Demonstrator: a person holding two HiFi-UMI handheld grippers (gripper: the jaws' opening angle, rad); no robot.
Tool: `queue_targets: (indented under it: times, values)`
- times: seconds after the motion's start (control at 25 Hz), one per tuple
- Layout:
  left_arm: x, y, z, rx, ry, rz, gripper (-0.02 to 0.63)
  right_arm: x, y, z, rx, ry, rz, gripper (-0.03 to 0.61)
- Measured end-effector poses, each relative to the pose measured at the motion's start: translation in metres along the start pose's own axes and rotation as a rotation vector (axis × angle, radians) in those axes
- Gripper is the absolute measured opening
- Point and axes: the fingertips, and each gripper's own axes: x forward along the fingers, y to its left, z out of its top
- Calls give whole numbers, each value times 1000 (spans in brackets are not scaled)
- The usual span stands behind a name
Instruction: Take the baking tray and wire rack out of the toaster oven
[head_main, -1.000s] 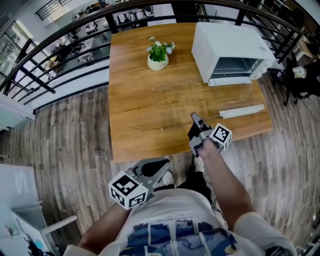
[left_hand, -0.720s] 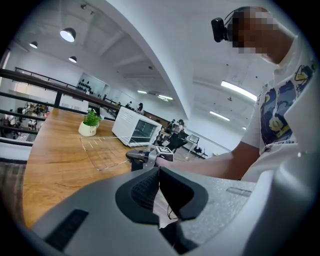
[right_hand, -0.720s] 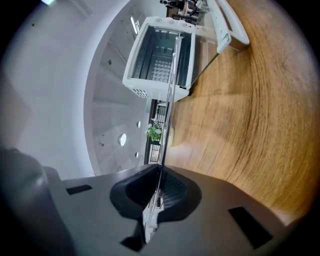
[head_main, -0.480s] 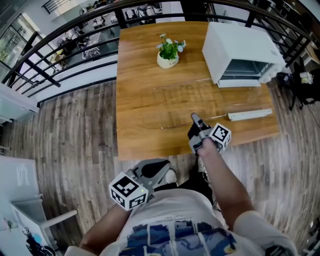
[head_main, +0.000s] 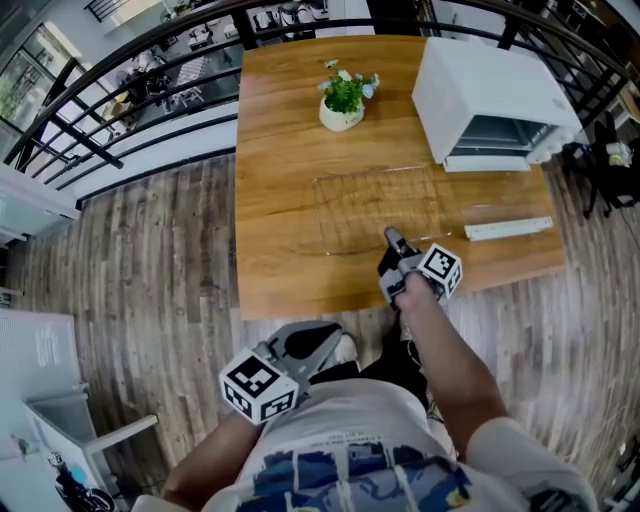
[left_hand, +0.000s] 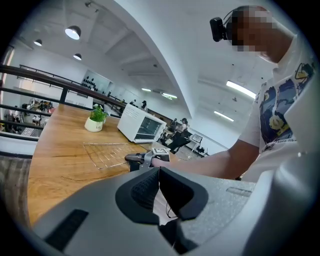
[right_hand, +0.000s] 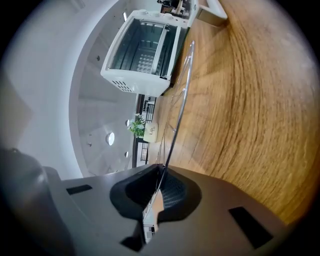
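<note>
Grips rack edge in right claw, oven at one o'clock. Holds left claw closed, empty, at seven o'clock.

Wooden table, grey-brown plank floor, black metal railing behind it, round ceiling lamps lit overhead

No readable print anywhere; the white plant pot, far ahead of the right gripper and to its left, carries a small dark word too blurred to make out
</note>
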Motion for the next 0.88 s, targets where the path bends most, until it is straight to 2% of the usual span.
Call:
queue_targets:
  times: [0.6,0.76,0.88]
  values:
    - [5,6,-4,-27,-1,-15,5,6,-17,-5,59,9,-126,12]
    - [5,8,-6,-29,-8,-9,5,6,-20,-5,68,1,-165,30]
    - [4,6,-3,-34,-23,-23,5,9,-23,-1,50,-3,-161,74]
